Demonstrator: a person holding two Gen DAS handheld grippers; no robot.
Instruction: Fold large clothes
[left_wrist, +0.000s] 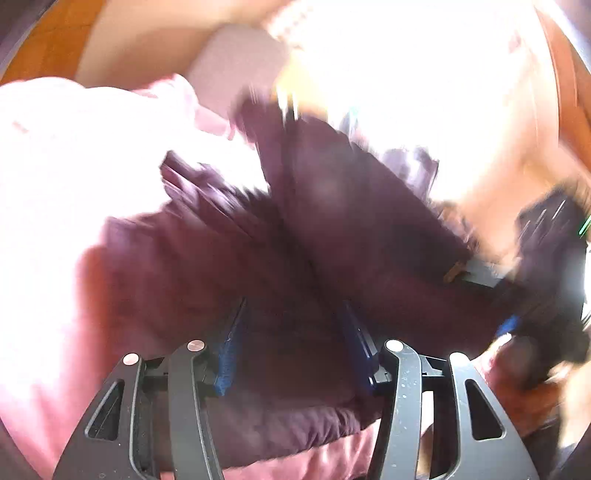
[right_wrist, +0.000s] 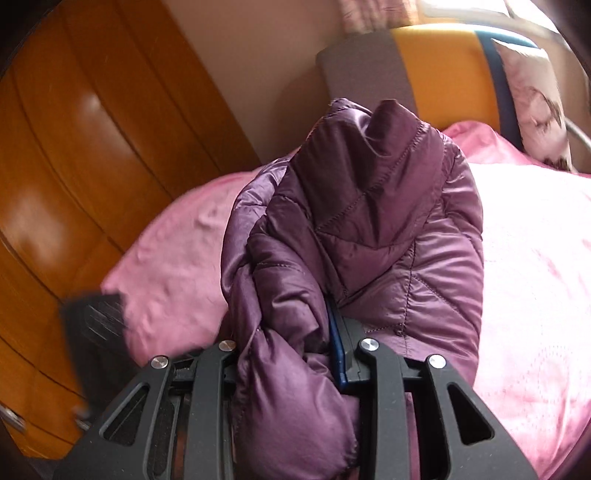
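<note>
Right wrist view: my right gripper (right_wrist: 295, 332) clamped on bunched purple puffer jacket (right_wrist: 369, 229), lifted above pink bedspread (right_wrist: 535, 277). Open bed to right; wooden wardrobe (right_wrist: 92, 147) close on left, headboard (right_wrist: 424, 74) and pillow (right_wrist: 532, 103) behind. Left wrist view blurry: my left gripper (left_wrist: 291, 339) half-open, same jacket (left_wrist: 332, 240) bulging between blue pads (left_wrist: 227, 354), grip unclear. No readable labels.

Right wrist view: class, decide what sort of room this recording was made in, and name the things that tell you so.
Most likely a bedroom. A pink bedspread covers a bed, a pillow leans at its head, and a wooden wardrobe stands alongside. A purple padded jacket is being folded there.
</note>
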